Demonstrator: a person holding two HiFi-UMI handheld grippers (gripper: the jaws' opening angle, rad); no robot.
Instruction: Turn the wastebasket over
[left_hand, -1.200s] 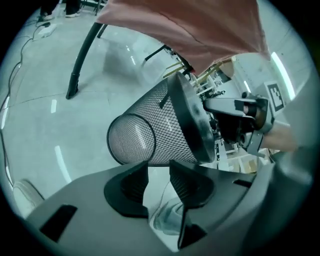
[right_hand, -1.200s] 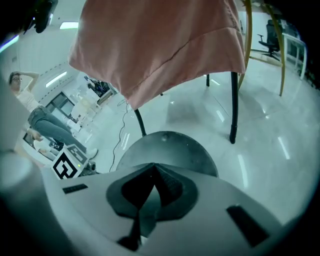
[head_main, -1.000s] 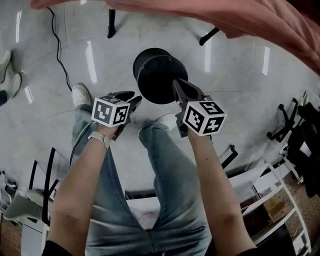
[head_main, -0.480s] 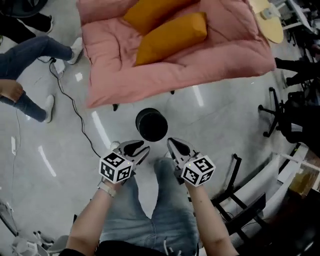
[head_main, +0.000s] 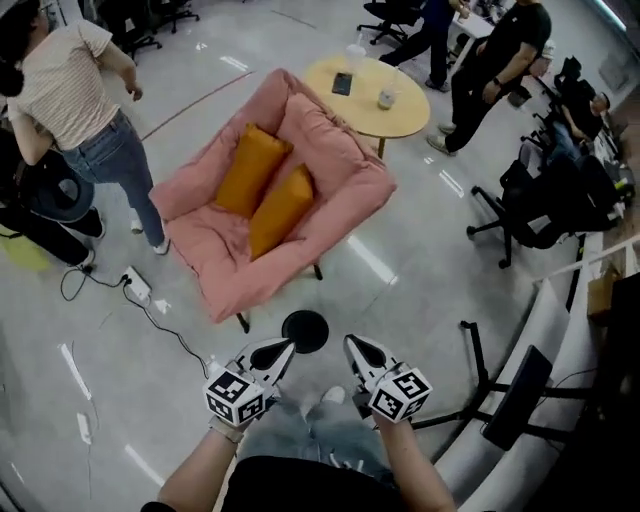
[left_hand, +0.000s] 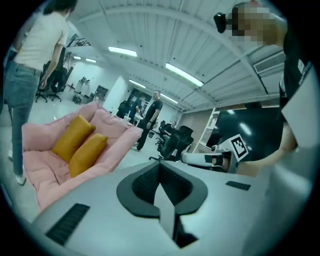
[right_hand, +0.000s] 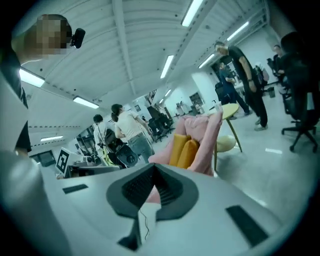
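Well, from my seat the glossy grey floor (head_main: 420, 250) fills most of the head view, spreading out far beyond both sets of fingertips. Ahead of the fingers and well apart from them sits the pink padded lounge seat (head_main: 330, 160). Farther off behind it is a round yellow table (head_main: 410, 112). Two orange rectangular cushions (head_main: 247, 170) lie side by side in the seat's hollow.

The black round wastebasket (head_main: 304, 331) stands on the floor just beyond the fingertips, between the two grippers' tips. Nothing touches it, and I cannot tell which end is up.

My left gripper (head_main: 288, 345) sits at the lower left of the head view. Its fingers (head_main: 268, 355) are pressed together with nothing between them. My right gripper (head_main: 350, 342) sits just beside it. Its fingers (head_main: 365, 355) are likewise closed on nothing. Both grippers point forward toward the seat.
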